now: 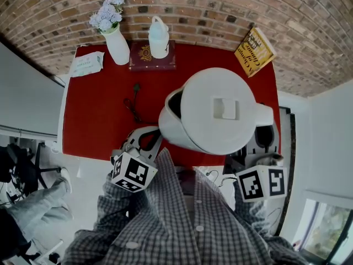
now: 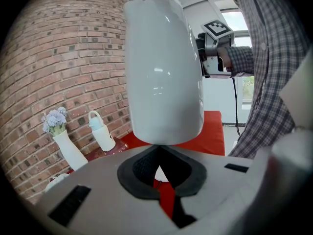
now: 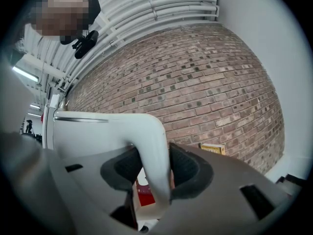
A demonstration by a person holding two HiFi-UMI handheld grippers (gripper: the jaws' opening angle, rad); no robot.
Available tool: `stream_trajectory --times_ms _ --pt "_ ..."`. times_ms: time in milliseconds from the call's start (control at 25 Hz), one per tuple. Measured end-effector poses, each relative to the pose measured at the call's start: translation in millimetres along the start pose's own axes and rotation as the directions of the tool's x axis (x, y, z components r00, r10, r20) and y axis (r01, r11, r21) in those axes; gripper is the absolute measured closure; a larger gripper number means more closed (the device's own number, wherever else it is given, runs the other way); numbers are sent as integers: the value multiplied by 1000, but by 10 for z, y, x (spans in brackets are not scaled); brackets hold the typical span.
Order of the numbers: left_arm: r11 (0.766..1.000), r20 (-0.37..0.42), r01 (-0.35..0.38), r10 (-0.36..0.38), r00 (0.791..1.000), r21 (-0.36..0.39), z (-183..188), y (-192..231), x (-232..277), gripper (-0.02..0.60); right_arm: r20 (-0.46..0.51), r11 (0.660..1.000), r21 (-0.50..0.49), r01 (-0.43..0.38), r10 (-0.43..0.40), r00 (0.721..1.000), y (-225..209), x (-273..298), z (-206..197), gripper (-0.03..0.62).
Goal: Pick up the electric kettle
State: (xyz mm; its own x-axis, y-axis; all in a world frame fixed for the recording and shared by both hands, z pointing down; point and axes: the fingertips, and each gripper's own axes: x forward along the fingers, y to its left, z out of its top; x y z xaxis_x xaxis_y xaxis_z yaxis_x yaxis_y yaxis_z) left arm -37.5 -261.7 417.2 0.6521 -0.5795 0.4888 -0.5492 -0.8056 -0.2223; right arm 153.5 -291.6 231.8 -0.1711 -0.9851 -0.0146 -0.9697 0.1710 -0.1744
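The white electric kettle (image 1: 215, 112) hangs in the air above the red table (image 1: 99, 109), close under the head camera, lid up. My right gripper (image 1: 265, 134) is shut on its curved handle (image 3: 151, 151), which fills the gap between the black pads (image 3: 188, 168). My left gripper (image 1: 149, 137) sits just below the kettle's spout side. In the left gripper view the kettle body (image 2: 164, 72) rises right above the left gripper (image 2: 159, 148), whose tips meet with nothing between them. Whether they touch the kettle's underside I cannot tell.
At the back of the table by the brick wall stand a white vase with flowers (image 1: 116, 40), a white bottle (image 1: 159, 37) on a dark red book (image 1: 151, 62), a tissue pack (image 1: 87, 64) and a yellow book (image 1: 253, 51). A thin black cord (image 1: 132, 101) lies mid-table.
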Motion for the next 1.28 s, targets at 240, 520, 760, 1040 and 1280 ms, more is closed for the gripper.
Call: stream_trajectory --times_ms 240,520,760,1040,1280 --pt "1000 0 -4 4 1000 3 1 0 -4 580 -2 1000 9 5 -5 1000 -21 -10 -15 429" --pt "1000 0 -2 2 1000 4 22 -16 13 580 -5 1000 14 7 -7 1000 -57 -15 -12 429" --pt "1000 1 -12 12 1000 3 12 -9 7 580 -2 1000 17 -1 1 1000 -52 -9 -23 428" --pt "1000 0 -17 17 1000 1 11 1 -8 580 -13 1000 22 -7 7 1000 -48 6 -31 429" --pt "1000 3 -19 19 1000 2 20 -2 -6 580 -12 1000 24 -8 8 1000 -50 -5 -26 429"
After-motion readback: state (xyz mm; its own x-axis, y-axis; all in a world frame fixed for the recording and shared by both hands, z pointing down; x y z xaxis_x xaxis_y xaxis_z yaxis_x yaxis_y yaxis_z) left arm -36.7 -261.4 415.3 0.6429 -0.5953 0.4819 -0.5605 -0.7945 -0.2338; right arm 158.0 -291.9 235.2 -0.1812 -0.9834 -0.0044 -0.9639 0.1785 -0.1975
